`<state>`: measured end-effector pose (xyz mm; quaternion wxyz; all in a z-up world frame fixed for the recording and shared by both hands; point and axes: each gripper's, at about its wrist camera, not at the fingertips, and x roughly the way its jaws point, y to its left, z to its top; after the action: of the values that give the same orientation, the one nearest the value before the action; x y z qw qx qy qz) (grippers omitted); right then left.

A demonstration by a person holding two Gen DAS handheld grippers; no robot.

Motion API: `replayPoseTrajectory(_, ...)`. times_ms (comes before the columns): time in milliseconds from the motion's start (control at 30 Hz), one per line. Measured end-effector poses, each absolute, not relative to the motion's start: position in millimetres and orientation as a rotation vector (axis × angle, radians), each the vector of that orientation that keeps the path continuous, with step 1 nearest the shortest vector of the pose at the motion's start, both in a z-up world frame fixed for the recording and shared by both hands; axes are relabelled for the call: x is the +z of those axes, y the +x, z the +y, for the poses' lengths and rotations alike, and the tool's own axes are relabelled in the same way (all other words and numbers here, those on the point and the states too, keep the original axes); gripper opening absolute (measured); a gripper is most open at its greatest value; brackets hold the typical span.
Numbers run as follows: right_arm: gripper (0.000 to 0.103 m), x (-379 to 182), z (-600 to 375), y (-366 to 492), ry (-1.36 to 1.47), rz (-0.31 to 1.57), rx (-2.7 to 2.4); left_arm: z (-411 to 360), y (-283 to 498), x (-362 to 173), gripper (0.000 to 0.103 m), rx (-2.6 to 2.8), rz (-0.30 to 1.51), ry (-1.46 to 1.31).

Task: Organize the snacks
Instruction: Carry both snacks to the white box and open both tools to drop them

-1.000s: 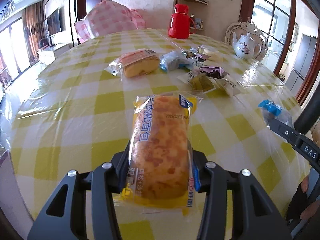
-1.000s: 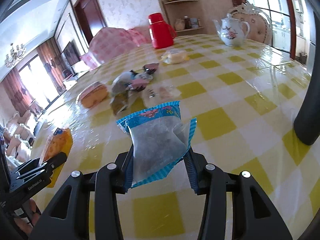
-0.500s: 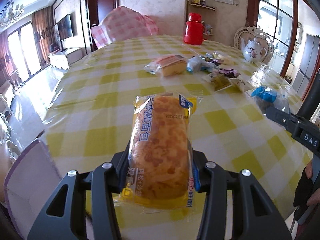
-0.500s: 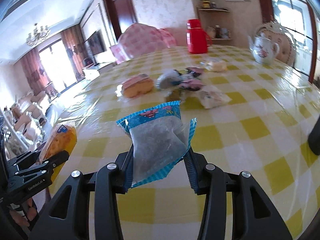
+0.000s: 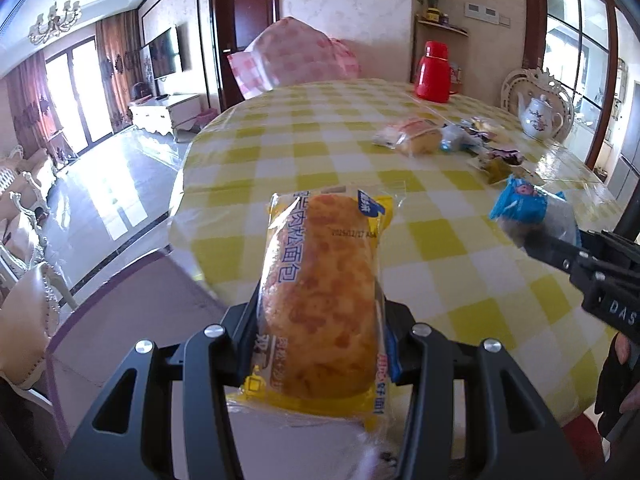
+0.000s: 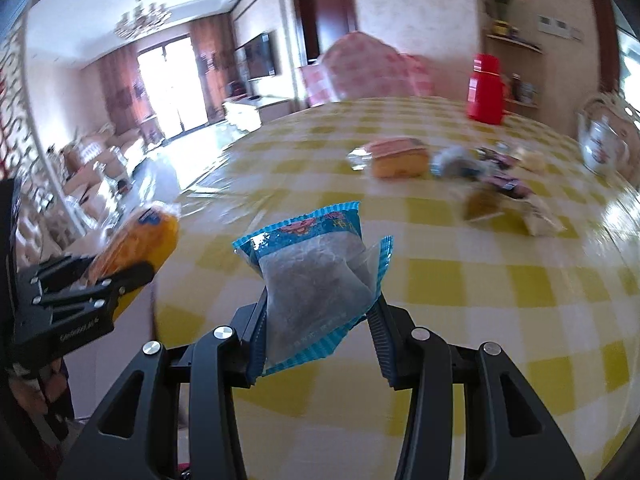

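Sitting under everything is the big round worktop with its yellow and white squares. A red jug and a white teapot stand at the far side, with a pile of snacks near them. The left tool squeezes a bread pack up off the worktop's near edge. The right tool squeezes a small blue snack bag.

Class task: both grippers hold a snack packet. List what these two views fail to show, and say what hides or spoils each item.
- Bread packet, left view: bottom end is hidden by the left gripper.
- Blue packet, right view: lower print is too small to read.
- Snack pile, right view: motion blur hides labels.
- Where the packets go: no container is in either view.
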<state>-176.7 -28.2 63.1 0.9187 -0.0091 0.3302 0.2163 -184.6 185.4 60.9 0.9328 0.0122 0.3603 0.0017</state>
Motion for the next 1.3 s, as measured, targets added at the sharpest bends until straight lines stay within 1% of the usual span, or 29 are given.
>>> replayPoseTrajectory(167,0.044,62.5,17.6,-191.4,-0.096,0.680,0.519,217.2,-191.0,61.0,0.048,0.039,0.755,0.052)
replayPoseTrajectory(400,0.044,55.5,90.7,-217.9,-0.226,0.695,0.658,262.3,-207.8,38.8,0.048,0.106,0.832,0.121)
replayPoseTrajectory(567,0.044,46.2,130.6,-235.6,-0.306,0.709,0.744,301.9,-210.9,27.3,0.048,0.187,0.868,0.081)
replayPoseTrajectory(833,0.045,27.3,160.3,-259.8,-0.377,0.756,0.883,330.4,-205.5,5.3,0.049,0.249,0.954,0.058)
replayPoseTrajectory(867,0.046,26.1,161.1,-260.8,-0.377,0.763,0.914,331.3,-204.7,4.6,0.052,0.256,0.963,0.063)
replayPoseTrajectory(900,0.048,26.4,160.4,-262.4,-0.372,0.763,0.952,332.5,-204.1,4.6,0.057,0.273,0.963,0.070)
replayPoseTrajectory(933,0.057,29.5,158.0,-265.2,-0.361,0.748,0.974,333.4,-204.8,7.0,0.079,0.295,0.951,0.073)
replayPoseTrajectory(967,0.069,33.4,154.2,-267.1,-0.348,0.727,0.979,334.3,-206.3,11.8,0.092,0.322,0.923,0.072)
replayPoseTrajectory(1000,0.072,37.5,149.0,-266.8,-0.335,0.703,0.974,333.8,-206.4,15.2,0.093,0.331,0.904,0.068)
replayPoseTrajectory(1100,0.076,51.7,123.5,-260.1,-0.293,0.637,0.925,327.0,-206.9,31.2,0.095,0.326,0.854,0.037)
replayPoseTrajectory(1167,0.082,59.5,95.1,-244.9,-0.244,0.607,0.841,317.0,-206.7,42.7,0.101,0.320,0.808,0.021)
replayPoseTrajectory(1233,0.088,63.3,66.9,-227.8,-0.180,0.601,0.776,298.4,-204.1,55.8,0.101,0.296,0.743,0.004)
replayPoseTrajectory(1300,0.088,64.1,28.5,-207.4,-0.105,0.615,0.686,271.6,-197.6,66.7,0.101,0.233,0.711,-0.007)
